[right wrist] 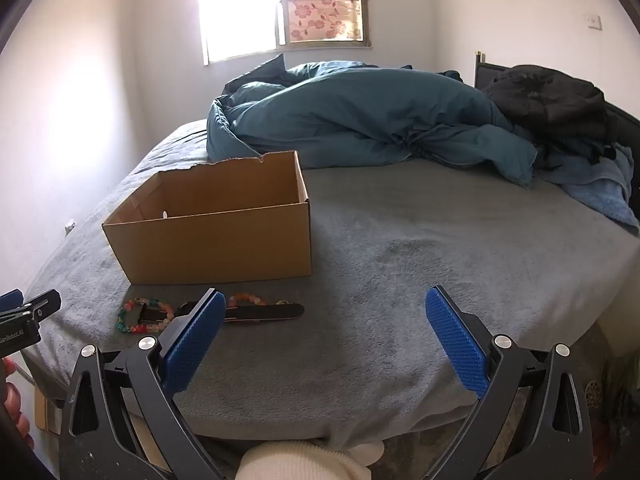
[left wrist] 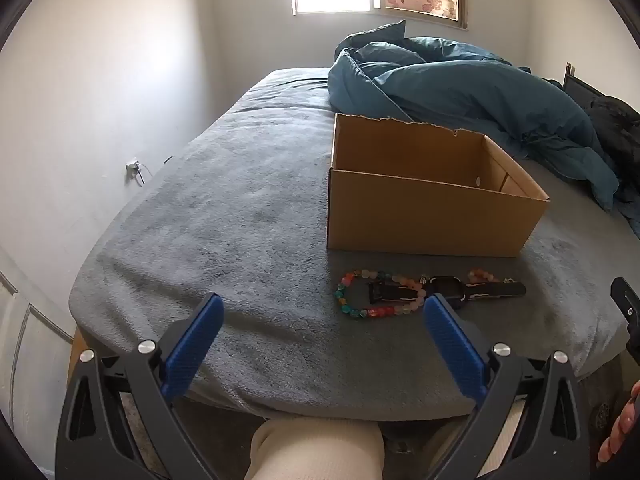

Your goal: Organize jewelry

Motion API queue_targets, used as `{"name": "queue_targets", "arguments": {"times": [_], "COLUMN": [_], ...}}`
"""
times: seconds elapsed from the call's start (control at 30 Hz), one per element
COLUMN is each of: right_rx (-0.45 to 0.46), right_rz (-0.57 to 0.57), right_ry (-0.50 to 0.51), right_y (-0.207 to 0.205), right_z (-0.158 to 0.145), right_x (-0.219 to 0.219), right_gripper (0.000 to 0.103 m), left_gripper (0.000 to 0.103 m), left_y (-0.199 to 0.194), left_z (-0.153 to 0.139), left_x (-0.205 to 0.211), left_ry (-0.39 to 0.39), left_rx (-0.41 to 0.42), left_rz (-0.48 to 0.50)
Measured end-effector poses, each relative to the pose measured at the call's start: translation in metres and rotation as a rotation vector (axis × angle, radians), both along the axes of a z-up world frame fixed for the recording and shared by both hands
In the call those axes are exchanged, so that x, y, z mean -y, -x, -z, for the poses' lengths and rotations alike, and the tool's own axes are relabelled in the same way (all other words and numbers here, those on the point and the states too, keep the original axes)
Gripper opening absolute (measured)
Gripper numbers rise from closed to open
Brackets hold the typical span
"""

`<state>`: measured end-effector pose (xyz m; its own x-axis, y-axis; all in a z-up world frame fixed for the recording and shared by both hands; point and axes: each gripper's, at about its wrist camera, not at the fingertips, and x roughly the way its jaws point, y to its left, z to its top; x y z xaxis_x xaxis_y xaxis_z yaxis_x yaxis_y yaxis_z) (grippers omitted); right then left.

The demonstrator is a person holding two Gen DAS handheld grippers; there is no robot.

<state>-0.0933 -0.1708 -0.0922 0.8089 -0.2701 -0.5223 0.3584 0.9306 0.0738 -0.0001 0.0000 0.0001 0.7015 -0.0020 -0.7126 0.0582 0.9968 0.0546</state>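
Left gripper [left wrist: 323, 312] is hanging wide open over the bed's [left wrist: 224, 220] edge, gripping nothing. Right of it, the beaded bracelet [left wrist: 378, 294] and black watch [left wrist: 460, 290] are lying just in front of the cardboard box [left wrist: 424, 220]. Right gripper [right wrist: 325, 310] is also spread wide, holding nothing.

1. A big bed [right wrist: 400, 272] fills most of the room. It has a soft gray cover.
2. A blue blanket [right wrist: 360, 120] lies in a messy heap at the far end of the bed.
3. A dark pile of clothes [right wrist: 552, 104] sits beside the blanket.
4. The walls [left wrist: 100, 80] are plain white.
5. A window [right wrist: 240, 8] is in the far wall. Bright sun comes in.
6. A curtain with pink flowers [right wrist: 324, 4] covers one side of the window.
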Motion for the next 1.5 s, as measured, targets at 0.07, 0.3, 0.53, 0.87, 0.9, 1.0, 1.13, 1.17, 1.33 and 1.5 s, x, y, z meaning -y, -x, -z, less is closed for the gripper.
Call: {"name": "queue_targets", "arguments": {"times": [0.07,0.3,0.53,0.87,0.9,1.0,1.13,1.17,1.33,1.5], "right_rx": [0.000,0.008,0.010,0.009,0.010,0.009,0.011,0.011,0.010,0.010], "right_rz": [0.001,0.001,0.001,0.000,0.001,0.000,-0.004,-0.004,-0.003,-0.005], "right_ry": [0.000,-0.001,-0.003,-0.006,-0.005,-0.005,-0.007,-0.007,-0.006,-0.005], "right_y": [-0.0003,-0.0001,0.0004,0.0000,0.0001,0.0005,0.0002,-0.0002,-0.0004,-0.0005], "right_z": [0.0002,-0.0002,0.0001,0.0002,0.0003,0.0003,0.0002,0.0000,0.0006,0.0007], "right_x": [0.0002,0.0006,0.0013,-0.0003,-0.0003,-0.0003,0.0001,-0.0002,-0.0008,-0.0003], "right_gripper": [0.096,0.096,0.096,0.096,0.096,0.096,0.096,0.096,0.096,0.096], "left_gripper": [0.099,0.099,0.099,0.099,0.099,0.099,0.099,0.099,0.099,0.099], "left_y": [-0.0002,0.0016,0.0019,0.0012,0.0018,0.0012,0.0011,0.0011,0.0010,0.0009], "left_z": [0.0001,-0.0022,-0.0022,-0.0017,-0.0020,-0.0015,-0.0018,-0.0019,-0.0019,-0.0020], "left_x": [-0.0001,0.0035,0.0038,0.0001,0.0006,0.0005,0.0008,0.0008,0.0001,-0.0003], "left_ry": [0.004,0.003,0.004,0.013,0.013,0.014,0.013,0.014,0.015,0.016], "left_rx": [-0.005,-0.002,0.001,0.001,0.002,0.003,0.003,0.003,0.004,0.003], "left_rz": [0.000,0.004,0.004,0.005,0.005,0.001,0.001,0.000,0.001,0.001]}}
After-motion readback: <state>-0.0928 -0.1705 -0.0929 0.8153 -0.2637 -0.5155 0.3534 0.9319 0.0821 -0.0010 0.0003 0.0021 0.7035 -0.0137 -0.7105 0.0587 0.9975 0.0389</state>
